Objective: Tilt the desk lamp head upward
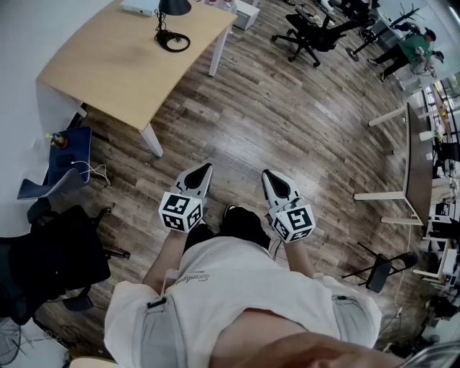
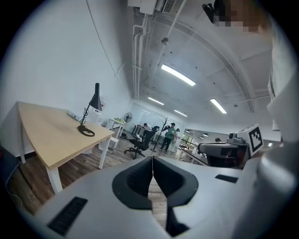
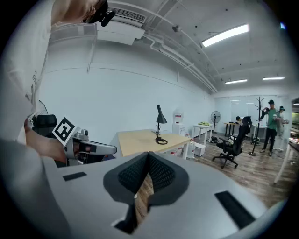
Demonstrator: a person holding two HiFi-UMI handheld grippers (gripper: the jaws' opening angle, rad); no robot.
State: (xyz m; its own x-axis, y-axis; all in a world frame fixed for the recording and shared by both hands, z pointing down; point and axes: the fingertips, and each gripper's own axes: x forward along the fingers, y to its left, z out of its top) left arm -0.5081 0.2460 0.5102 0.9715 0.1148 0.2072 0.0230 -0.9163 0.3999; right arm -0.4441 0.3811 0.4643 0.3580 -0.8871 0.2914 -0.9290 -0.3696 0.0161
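Note:
A black desk lamp (image 1: 172, 21) stands at the far end of a light wooden desk (image 1: 122, 65), its cone head pointing down and its ring base on the desktop. The lamp (image 2: 91, 112) shows far off in the left gripper view, and as the lamp (image 3: 160, 122) in the right gripper view. My left gripper (image 1: 203, 171) and right gripper (image 1: 270, 177) are held close to my body, well short of the desk. Both are shut with nothing between the jaws.
A black office chair (image 1: 310, 32) stands beyond the desk, and a dark chair (image 1: 50, 259) with a blue bag (image 1: 61, 162) is at my left. More desks (image 1: 417, 165) line the right. Two people (image 2: 169, 136) stand far back. Wooden floor lies between me and the desk.

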